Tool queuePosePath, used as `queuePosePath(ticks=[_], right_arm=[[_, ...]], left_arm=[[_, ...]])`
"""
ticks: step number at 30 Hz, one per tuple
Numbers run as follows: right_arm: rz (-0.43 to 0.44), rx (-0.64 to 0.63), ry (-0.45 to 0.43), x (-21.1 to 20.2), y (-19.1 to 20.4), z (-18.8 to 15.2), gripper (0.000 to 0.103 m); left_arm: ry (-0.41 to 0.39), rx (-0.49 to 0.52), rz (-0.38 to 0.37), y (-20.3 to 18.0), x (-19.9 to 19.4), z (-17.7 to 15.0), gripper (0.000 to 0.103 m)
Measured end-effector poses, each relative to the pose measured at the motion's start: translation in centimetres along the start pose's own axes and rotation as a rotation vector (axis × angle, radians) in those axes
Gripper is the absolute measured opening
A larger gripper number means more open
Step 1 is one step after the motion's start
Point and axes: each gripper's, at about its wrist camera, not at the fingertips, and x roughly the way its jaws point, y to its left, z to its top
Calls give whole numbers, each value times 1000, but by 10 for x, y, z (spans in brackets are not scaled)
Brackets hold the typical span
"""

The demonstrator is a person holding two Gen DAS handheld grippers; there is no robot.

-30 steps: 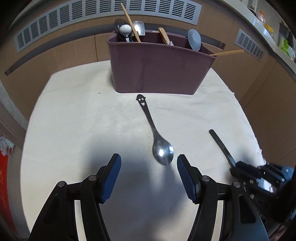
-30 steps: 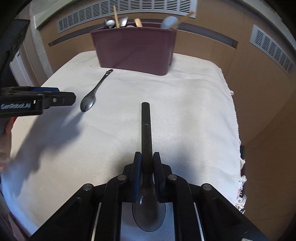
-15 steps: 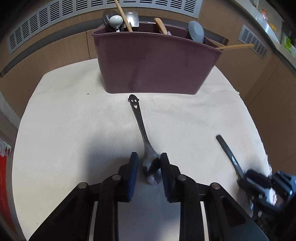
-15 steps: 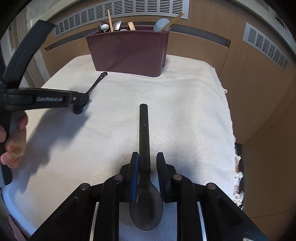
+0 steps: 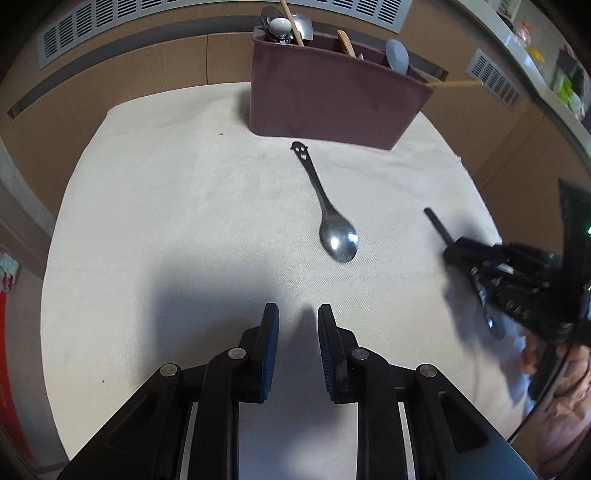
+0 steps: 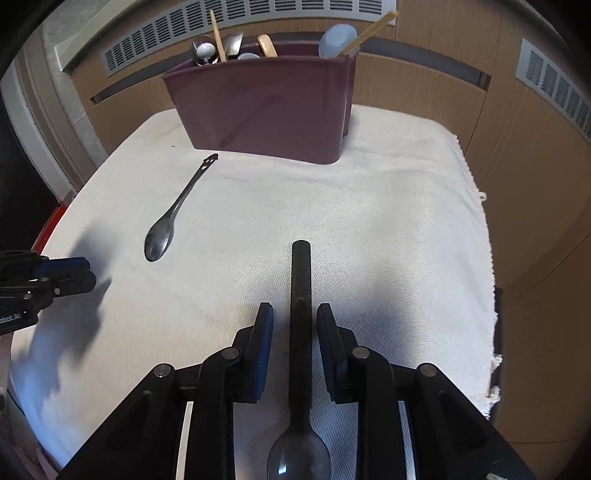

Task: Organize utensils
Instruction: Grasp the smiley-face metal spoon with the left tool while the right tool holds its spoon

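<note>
A steel spoon with a smiley-face handle end (image 5: pixel 325 214) lies on the white cloth (image 5: pixel 184 206), bowl toward me; it also shows in the right wrist view (image 6: pixel 173 218). My left gripper (image 5: pixel 297 325) is narrowly open and empty, well back from the spoon. A black-handled spoon (image 6: pixel 300 295) lies on the cloth between the fingers of my right gripper (image 6: pixel 294 325), which stand slightly apart on either side of the handle, not clamped. The right gripper shows in the left wrist view (image 5: pixel 458 251). The maroon utensil caddy (image 5: pixel 332 92) stands at the back.
The caddy (image 6: pixel 266 107) holds several spoons, chopsticks and wooden utensils. The cloth's frayed right edge (image 6: pixel 487 295) drops off to wood panelling. A vent grille (image 5: pixel 147 22) runs along the back wall.
My left gripper had closed around the steel spoon's bowl, then drew back and opened a little, leaving the spoon on the cloth. My right gripper's fingers have opened off the black spoon's handle.
</note>
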Motion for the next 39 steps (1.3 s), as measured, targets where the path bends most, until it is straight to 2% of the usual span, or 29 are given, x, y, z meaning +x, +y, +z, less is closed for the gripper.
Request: queuePosePath(ticks=[1, 2, 5, 10, 12, 14, 15, 16, 22, 26, 29, 32, 34, 39], right_arm=[[-9, -1, 0, 1, 1, 0, 22], [-25, -9, 0, 1, 4, 0, 12], [-41, -23, -1, -1, 6, -3, 11], [-9, 8, -5, -6, -3, -13, 11], [-3, 16, -12, -7, -5, -16, 11], [1, 18, -17, -8, -6, -17, 11], [0, 18, -19, -8, -5, -17, 12], [1, 17, -18, -8, -5, -17, 12], [18, 10, -12, -6, -6, -13, 12], [-12, -25, 1, -4, 0, -8, 12], [-29, -47, 6, -4, 6, -6, 12], [17, -21, 2, -7, 6, -7, 12], [30, -15, -15, -14, 6, -9, 12], [33, -9, -56, -27, 3, -13, 12]], left_arm=[[5, -12, -12, -2, 2, 7, 26], [11, -18, -26, -2, 3, 13, 28], [32, -20, -62, -16, 17, 38, 35], [83, -32, -12, -30, 49, 73, 39], [83, -31, 0, -32, 57, 78, 38], [51, 3, 43, -36, 60, 76, 31], [46, 27, 58, -38, 59, 73, 22], [45, 54, 61, -40, 57, 68, 20], [98, 148, 53, -37, 29, 13, 20], [150, 148, 23, -29, 15, -12, 21], [168, 89, -1, -19, 13, -9, 22], [165, 36, 13, -13, 18, 10, 22], [181, 33, -2, -13, 24, 23, 22], [210, 73, 42, -30, 47, 47, 22]])
